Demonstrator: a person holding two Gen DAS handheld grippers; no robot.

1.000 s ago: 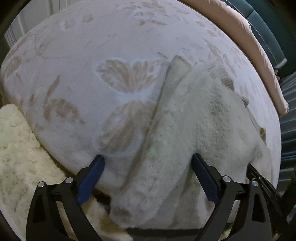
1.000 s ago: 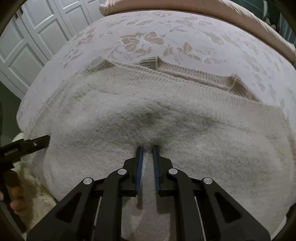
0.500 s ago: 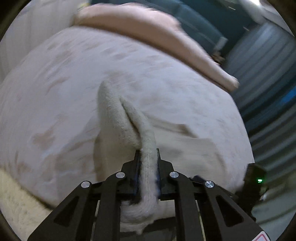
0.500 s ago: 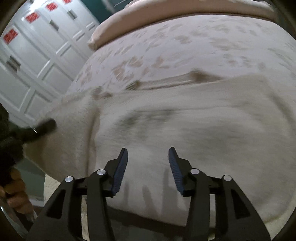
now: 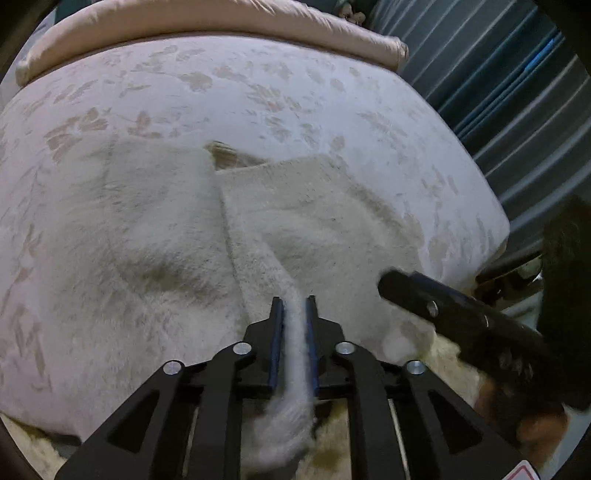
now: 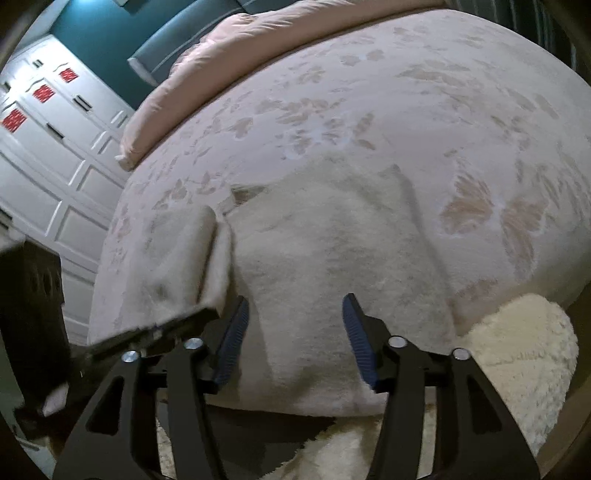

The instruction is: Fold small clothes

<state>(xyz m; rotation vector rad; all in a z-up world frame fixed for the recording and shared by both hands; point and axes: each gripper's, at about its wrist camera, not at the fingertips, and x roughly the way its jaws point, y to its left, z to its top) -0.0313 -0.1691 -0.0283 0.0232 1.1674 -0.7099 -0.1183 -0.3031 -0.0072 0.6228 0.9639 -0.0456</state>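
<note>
Change since a second back: my left gripper (image 5: 293,317) had been wide open over the cream sweater (image 5: 155,236); at this moment it was clenched on a strip of the knit, the sleeve or side edge, and had carried it across the body toward the middle. Its jaws were easing open slightly, but the fabric was pinched between the pads. My right gripper (image 6: 293,332) had been pinched shut on the hem; here it was released, jaws opening, nothing between them, hovering over the near edge.

My read: the first side fold was in progress, not yet laid down.

The sweater lay flat on the floral bedspread (image 5: 295,96), near the foot edge. Collar (image 5: 229,155) pointed away from me toward the pink duvet (image 5: 207,26), hem toward me; long axis ran near-to-far.
</note>
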